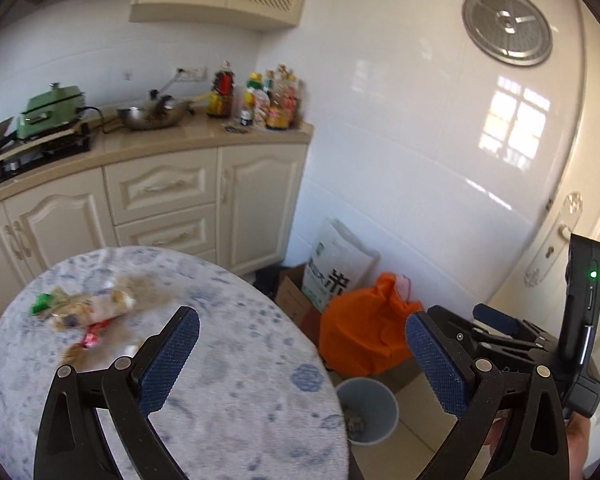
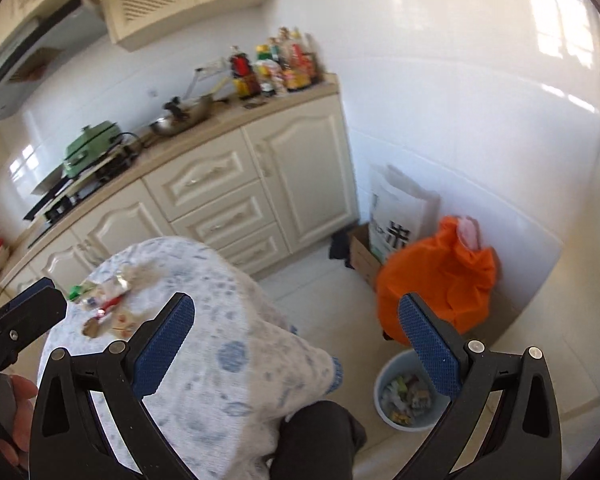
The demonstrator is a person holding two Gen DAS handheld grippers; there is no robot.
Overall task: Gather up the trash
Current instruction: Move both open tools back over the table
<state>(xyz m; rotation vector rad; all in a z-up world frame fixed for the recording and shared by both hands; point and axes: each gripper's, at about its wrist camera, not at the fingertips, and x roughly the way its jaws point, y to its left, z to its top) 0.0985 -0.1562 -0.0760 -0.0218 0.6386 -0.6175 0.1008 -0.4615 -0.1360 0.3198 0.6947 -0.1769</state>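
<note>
A pile of crumpled wrappers [image 1: 80,312], green, red and pale, lies with brown crumbs on the far left of the round table [image 1: 240,400]. My left gripper [image 1: 304,344] hovers above the table's near edge, open, nothing between its blue pads. A grey-blue waste bin [image 1: 374,394] stands on the floor just right of the table. In the right wrist view the wrappers [image 2: 104,300] lie on the table [image 2: 228,312], and the bin [image 2: 380,400] holds several scraps. My right gripper [image 2: 298,340] is open and empty, high over the table edge and the floor.
An orange bag [image 2: 440,280], a white printed sack [image 2: 396,208] and a cardboard box [image 2: 364,256] crowd the corner behind the bin. Cream cabinets [image 1: 160,200] carry a wok, a green cooker and bottles. A dark-trousered knee [image 2: 320,432] sits below the table edge.
</note>
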